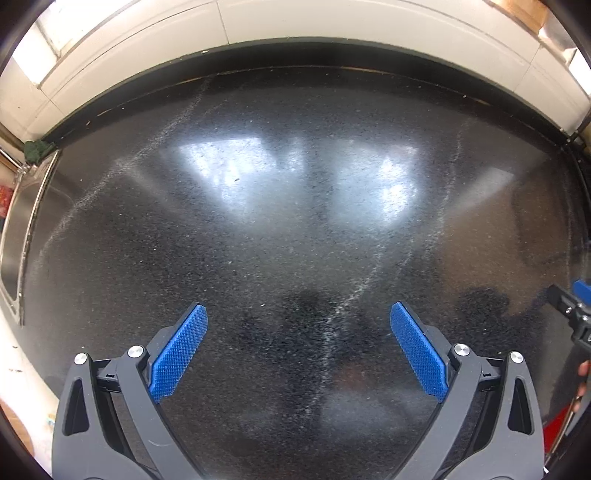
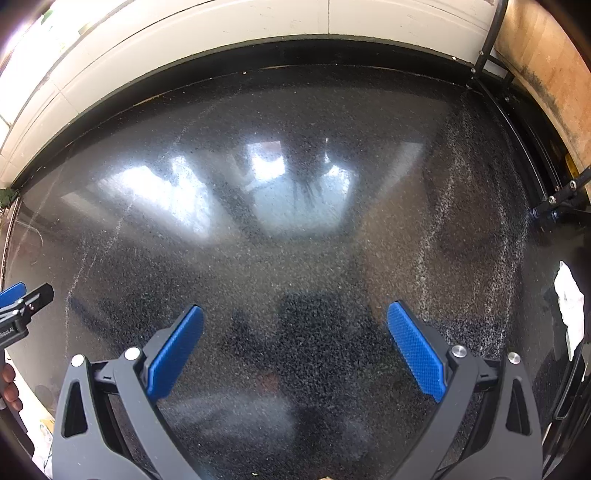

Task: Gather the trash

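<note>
left gripper (image 1: 299,314) released | right gripper (image 2: 295,314) released | white crumpled scrap (image 2: 570,299), long axis upright, far right

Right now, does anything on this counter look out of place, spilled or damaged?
A crumpled white scrap lies at the far right edge of the dark speckled counter, likely trash. Pale streaks of residue cross the surface. Nothing looks damaged. The left gripper and right gripper are open and hold nothing.

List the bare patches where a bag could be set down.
Most of the dark countertop is bare, from the white wall to both open grippers, left and right. Crowded only at the edges: sink far left, crumpled white paper far right.
</note>
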`<state>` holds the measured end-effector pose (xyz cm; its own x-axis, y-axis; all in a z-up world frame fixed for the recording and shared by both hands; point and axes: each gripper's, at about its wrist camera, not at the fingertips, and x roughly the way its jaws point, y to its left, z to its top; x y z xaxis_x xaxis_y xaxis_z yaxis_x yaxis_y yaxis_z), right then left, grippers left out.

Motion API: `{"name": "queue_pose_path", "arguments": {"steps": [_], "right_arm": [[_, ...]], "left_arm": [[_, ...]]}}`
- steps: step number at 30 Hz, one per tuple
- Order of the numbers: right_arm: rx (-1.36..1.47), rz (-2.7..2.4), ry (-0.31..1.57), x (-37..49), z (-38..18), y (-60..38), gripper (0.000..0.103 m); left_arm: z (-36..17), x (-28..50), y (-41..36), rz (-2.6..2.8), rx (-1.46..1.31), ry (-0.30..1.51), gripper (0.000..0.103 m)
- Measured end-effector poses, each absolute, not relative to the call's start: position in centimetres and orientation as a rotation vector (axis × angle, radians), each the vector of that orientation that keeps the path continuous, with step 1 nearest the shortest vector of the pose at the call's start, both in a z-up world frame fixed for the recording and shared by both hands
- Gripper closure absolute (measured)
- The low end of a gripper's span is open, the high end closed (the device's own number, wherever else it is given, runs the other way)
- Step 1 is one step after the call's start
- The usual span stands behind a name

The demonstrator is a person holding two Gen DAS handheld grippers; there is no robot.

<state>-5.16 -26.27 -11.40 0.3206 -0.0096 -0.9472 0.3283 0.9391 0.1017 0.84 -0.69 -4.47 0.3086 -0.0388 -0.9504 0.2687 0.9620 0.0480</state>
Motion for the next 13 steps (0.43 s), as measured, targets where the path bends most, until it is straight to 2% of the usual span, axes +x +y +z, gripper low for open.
{"name": "queue_pose_path", "arguments": {"steps": [6, 13], "right_arm": [[0.308, -0.246, 1.229, -6.0, -11.4, -26.9, 0.007], [0.313, -0.262, 1.230, -6.6, -11.3, -27.1, 0.007]], "left_arm": [[-4.1, 0.3, -2.0, -0.265, 0.226, 1.182, 0.006], [-5.3, 0.8, -2.8, -0.275, 0.246, 1.224, 0.006]]}}
